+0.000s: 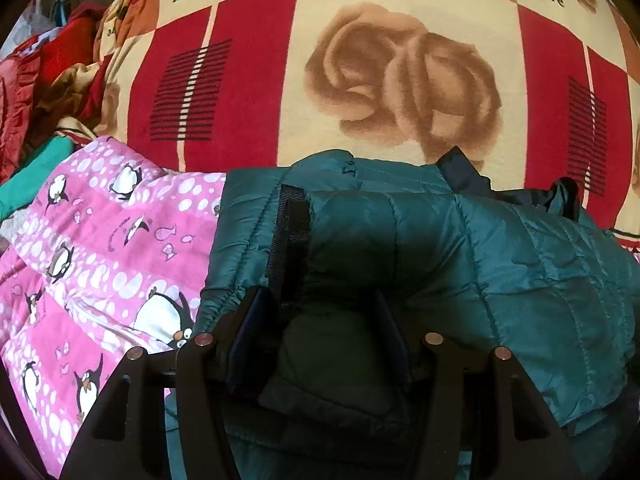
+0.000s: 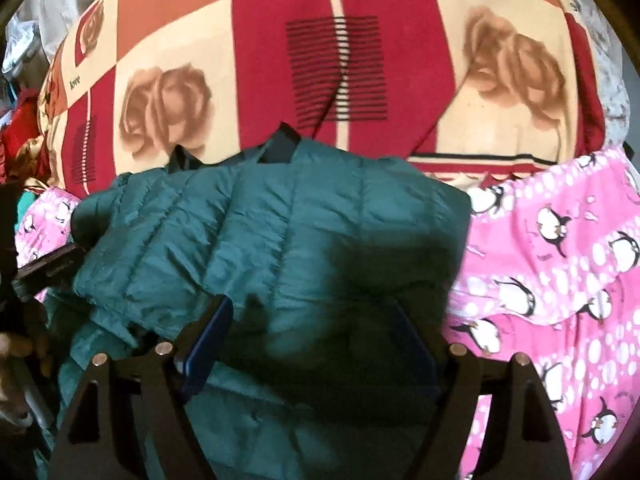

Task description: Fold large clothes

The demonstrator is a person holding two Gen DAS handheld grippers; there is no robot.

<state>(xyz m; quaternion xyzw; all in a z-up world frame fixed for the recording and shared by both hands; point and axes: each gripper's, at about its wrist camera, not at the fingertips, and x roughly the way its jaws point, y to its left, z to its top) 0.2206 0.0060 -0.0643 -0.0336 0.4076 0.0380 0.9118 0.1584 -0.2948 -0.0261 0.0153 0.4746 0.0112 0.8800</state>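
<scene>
A teal quilted puffer jacket (image 1: 500, 248) lies folded on the bed, its black hook-and-loop strip (image 1: 292, 236) showing near its left edge. My left gripper (image 1: 320, 296) is shut on a thick fold of the jacket, and the padded fabric fills the gap between both pads. In the right wrist view the same jacket (image 2: 260, 232) spreads across the middle. My right gripper (image 2: 312, 312) hovers open over the jacket's near right part, jaws wide and nothing pinched between them. This view is slightly blurred.
Under the jacket lies a pink penguin-print blanket (image 1: 100, 248) (image 2: 560, 272). Beyond it stretches a red and cream rose-patterned blanket (image 1: 400, 80) (image 2: 340, 60). Red and green clothes (image 1: 36, 92) are piled at the far left. A hand (image 2: 12, 348) shows at the left edge.
</scene>
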